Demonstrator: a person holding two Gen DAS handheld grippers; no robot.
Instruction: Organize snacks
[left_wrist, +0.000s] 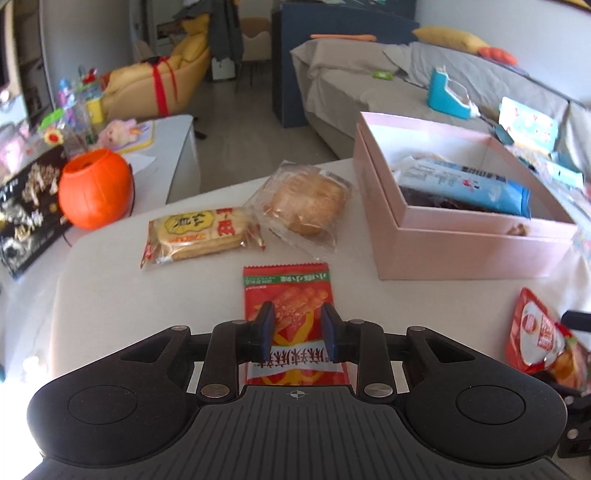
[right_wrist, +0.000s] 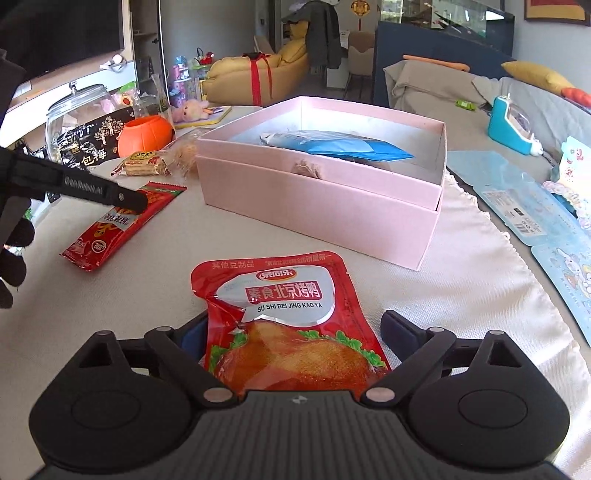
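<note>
- We saw the worktop (right_wrist: 461, 295) under a pale cloth, carrying all the snacks.
- The pink box (right_wrist: 332, 206) sat open toward its far side, a blue packet (right_wrist: 354, 146) lying inside.
- A bun (left_wrist: 306, 203) and a cracker pack (left_wrist: 199, 236) lay left of the box, side by side.
- The duck pouch (right_wrist: 280, 317) lay flat between the right tool's (right_wrist: 295, 332) fingers, which stood wide apart, and the right-hand one stood clear of it.
- The red stick pack (left_wrist: 284, 295) lay under our left tool (left_wrist: 297, 326), whose pads stood a little apart above it, not pinching it.
</note>
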